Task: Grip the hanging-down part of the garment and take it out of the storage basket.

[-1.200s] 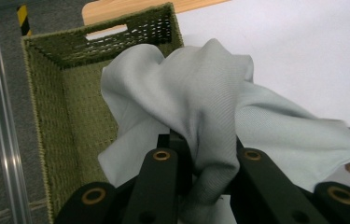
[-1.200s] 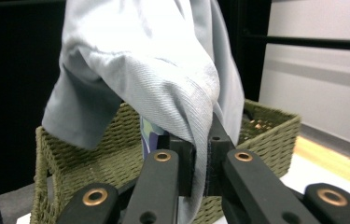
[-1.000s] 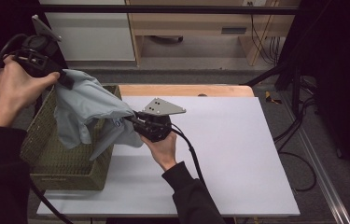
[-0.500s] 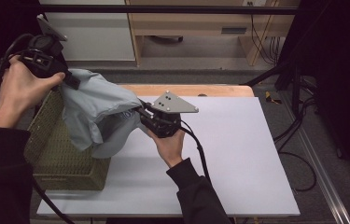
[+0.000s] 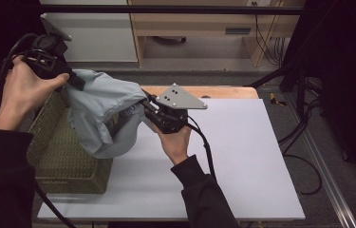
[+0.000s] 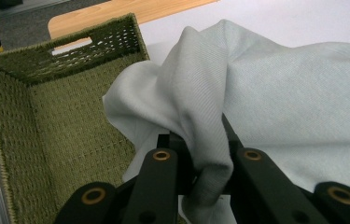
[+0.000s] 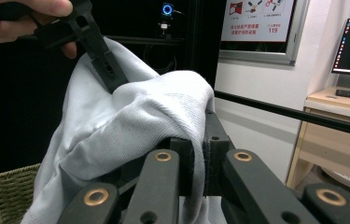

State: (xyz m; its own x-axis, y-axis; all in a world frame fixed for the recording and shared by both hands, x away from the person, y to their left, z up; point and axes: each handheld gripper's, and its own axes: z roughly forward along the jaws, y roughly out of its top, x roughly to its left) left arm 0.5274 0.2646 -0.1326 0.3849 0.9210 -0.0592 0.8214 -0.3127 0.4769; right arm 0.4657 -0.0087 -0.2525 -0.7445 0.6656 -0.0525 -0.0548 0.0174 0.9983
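Two hand-held grippers, one grey cloth between them. Far left: left hand-held gripper (image 5: 78, 81) raised above the green woven basket (image 5: 54, 142), jaws clamped together on a bunched fold of the cloth (image 5: 102, 111); same pinch seen close up in the left gripper view (image 6: 200, 163), fabric squeezed between the black jaws and spilling out below them. Basket at the left edge of the white counter (image 5: 242, 156), open side up, woven inner walls and a handle slot visible in the left gripper view (image 6: 46, 107). Cloth stretched from the left grip across to the right one, sagging in a loose pouch between, lower part hanging over the basket's right rim and the counter just beside it. Middle: right hand-held gripper (image 5: 148, 107) held over the counter near its far edge, grey three-cornered plate on top, jaws pointing left and closed tight on the cloth's other edge; right gripper view (image 7: 199, 154) with a thin fold of fabric (image 7: 130, 126) trapped between the jaws, the other gripper gripping the same cloth higher up and farther off. Right: bare white counter, wooden strip along its far edge, dark cables on the floor beyond.
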